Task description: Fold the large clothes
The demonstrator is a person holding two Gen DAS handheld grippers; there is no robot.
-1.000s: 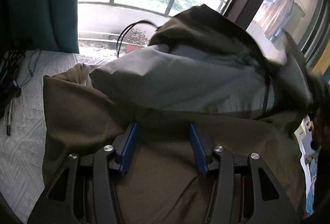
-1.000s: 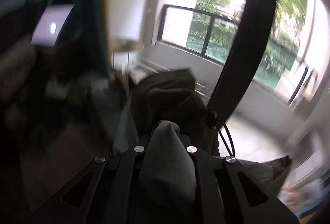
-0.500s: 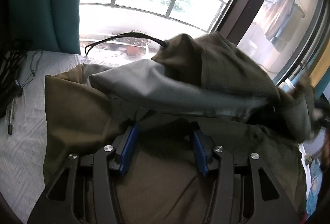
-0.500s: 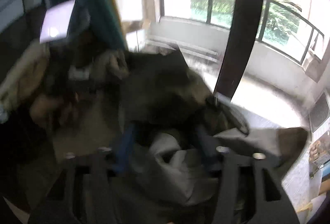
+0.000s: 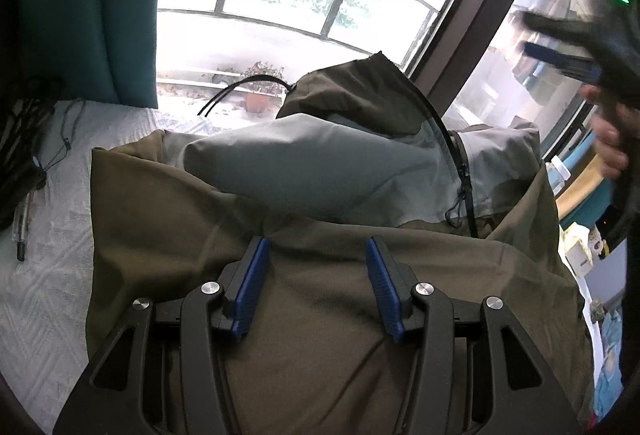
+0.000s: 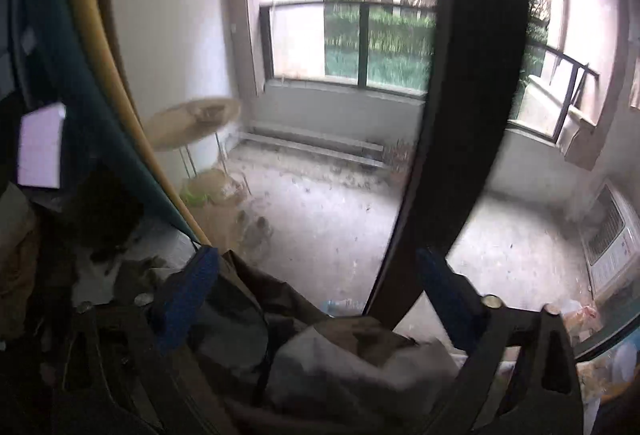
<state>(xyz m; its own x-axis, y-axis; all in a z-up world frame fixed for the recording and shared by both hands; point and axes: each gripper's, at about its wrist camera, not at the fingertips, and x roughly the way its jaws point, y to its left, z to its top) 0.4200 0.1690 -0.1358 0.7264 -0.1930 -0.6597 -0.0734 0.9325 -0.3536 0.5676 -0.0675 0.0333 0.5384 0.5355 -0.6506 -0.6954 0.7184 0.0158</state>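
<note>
An olive jacket (image 5: 320,335) with grey lining (image 5: 304,167) lies spread on a white bedcover (image 5: 44,275). Its upper part is folded back, so the lining and a black zipper (image 5: 460,163) show. My left gripper (image 5: 316,267) rests on the olive cloth, blue pads (image 5: 250,283) apart, pinching nothing. My right gripper (image 6: 318,255) hangs above the jacket's (image 6: 340,367) right edge with its jaws wide and closing, and no cloth between them. From the left wrist it shows blurred at the upper right (image 5: 556,43), with a hand (image 5: 608,143) on it.
A teal curtain (image 5: 88,7) hangs at the far left and a dark window post (image 5: 472,15) stands behind the jacket. Black cords (image 5: 24,139) and a pen (image 5: 22,231) lie at the bed's left edge. Cluttered things (image 5: 580,243) sit beyond the right edge.
My right gripper let go of the grey cloth it held, opened wide and pulled up and away to the right. The folded part settled onto the jacket. The left gripper stayed put.
</note>
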